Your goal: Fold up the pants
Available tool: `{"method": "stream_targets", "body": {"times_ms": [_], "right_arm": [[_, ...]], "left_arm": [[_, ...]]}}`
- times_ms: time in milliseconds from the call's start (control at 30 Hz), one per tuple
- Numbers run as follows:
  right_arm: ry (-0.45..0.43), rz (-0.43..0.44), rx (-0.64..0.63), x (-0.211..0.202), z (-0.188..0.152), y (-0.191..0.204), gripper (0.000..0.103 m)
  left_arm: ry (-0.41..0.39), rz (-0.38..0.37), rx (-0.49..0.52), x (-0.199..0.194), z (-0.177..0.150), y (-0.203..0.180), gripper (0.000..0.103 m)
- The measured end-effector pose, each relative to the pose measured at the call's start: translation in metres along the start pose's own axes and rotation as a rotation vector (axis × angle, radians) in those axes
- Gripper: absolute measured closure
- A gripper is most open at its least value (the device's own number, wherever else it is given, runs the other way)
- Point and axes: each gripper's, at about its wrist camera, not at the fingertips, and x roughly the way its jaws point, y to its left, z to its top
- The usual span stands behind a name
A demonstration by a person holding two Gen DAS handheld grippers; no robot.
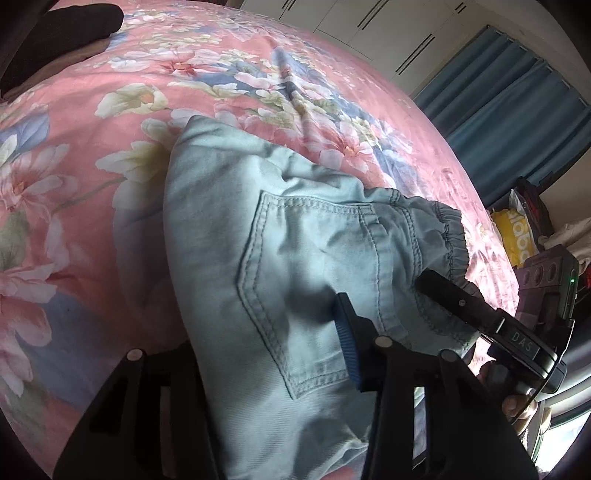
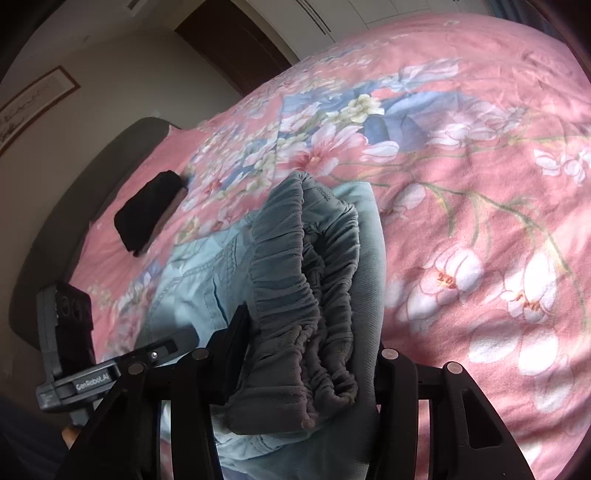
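Observation:
Light blue denim pants (image 1: 295, 236) lie bunched over the pink floral bed cover (image 1: 110, 110), back pocket up. My left gripper (image 1: 280, 354) is shut on the pants fabric below the pocket; the cloth hides its left finger. My right gripper (image 2: 306, 354) is shut on the gathered elastic waistband (image 2: 314, 295), which is folded up between its fingers. The right gripper also shows in the left wrist view (image 1: 480, 317) at the waistband edge. The left gripper shows in the right wrist view (image 2: 162, 347) on the denim. The two grippers are close together.
A black folded cloth (image 2: 147, 210) lies farther up the bed, also seen in the left wrist view (image 1: 74, 26). Blue curtains (image 1: 517, 110), white closet doors and a yellow bag (image 1: 517, 236) stand beyond the bed's edge. A dark headboard (image 2: 74, 206) borders the bed.

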Motion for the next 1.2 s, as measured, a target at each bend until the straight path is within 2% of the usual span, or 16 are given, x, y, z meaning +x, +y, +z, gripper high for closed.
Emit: {"method": "stream_targets", "body": {"times_ms": [100, 300, 567, 967, 1200], "right_arm": [[-0.028, -0.028, -0.036, -0.008, -0.002, 0.009, 0.057], [-0.082, -0.052, -0.118, -0.029, -0.004, 0.029, 0.059], [-0.125, -0.032, -0.204, -0.054, -0.014, 0.054, 0.059], [-0.173, 0.018, -0.277, -0.080, -0.025, 0.082, 0.059], [-0.206, 0.039, -0.322, -0.086, -0.026, 0.099, 0.059]], "left_arm": [[-0.016, 0.017, 0.019, -0.006, -0.001, -0.006, 0.067], [-0.058, 0.063, 0.086, -0.026, -0.006, -0.025, 0.067], [-0.104, 0.132, 0.148, -0.059, -0.018, -0.041, 0.067], [-0.185, 0.169, 0.171, -0.106, -0.035, -0.047, 0.067], [-0.236, 0.178, 0.182, -0.124, -0.033, -0.048, 0.067]]}}
